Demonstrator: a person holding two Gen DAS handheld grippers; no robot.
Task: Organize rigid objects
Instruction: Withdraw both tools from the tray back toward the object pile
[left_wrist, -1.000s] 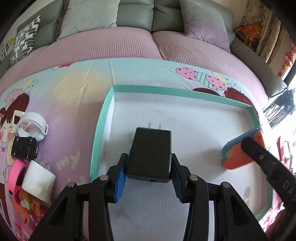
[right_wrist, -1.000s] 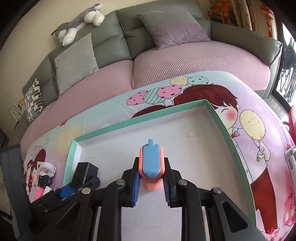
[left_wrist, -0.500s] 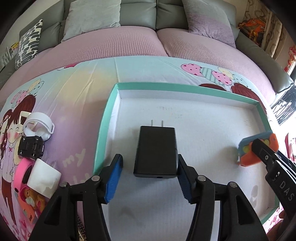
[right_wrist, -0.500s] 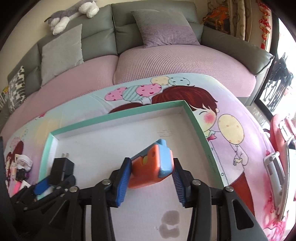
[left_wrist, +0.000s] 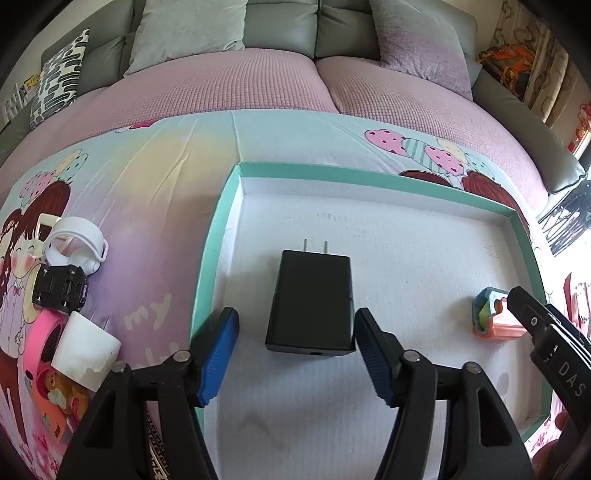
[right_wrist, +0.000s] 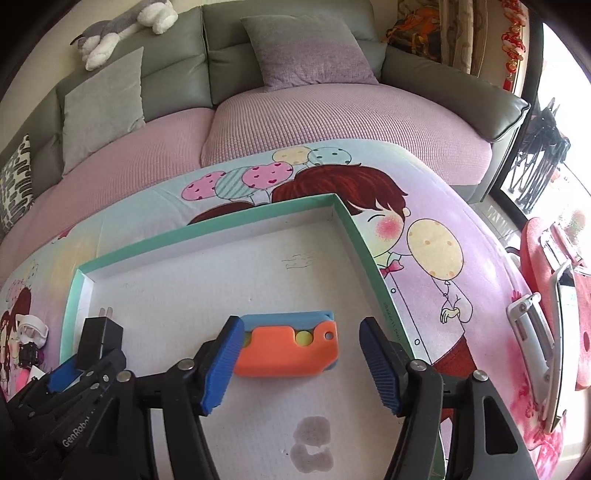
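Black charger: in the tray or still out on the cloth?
In. The black charger lies flat on the white floor of the teal-rimmed tray, prongs pointing away, between the opening jaws of the left gripper.

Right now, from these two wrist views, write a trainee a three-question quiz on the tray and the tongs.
1. True or false: the black charger lies inside the green-rimmed tray.
2. What lies between the pads of the right tongs? A) a white watch B) the orange and blue toy C) nothing
3. Which way do the charger's prongs point, toward the sofa or toward the left tongs?

Key: 1 true. 2 B; those tongs are opening and the toy rests on the tray floor. 3 toward the sofa.
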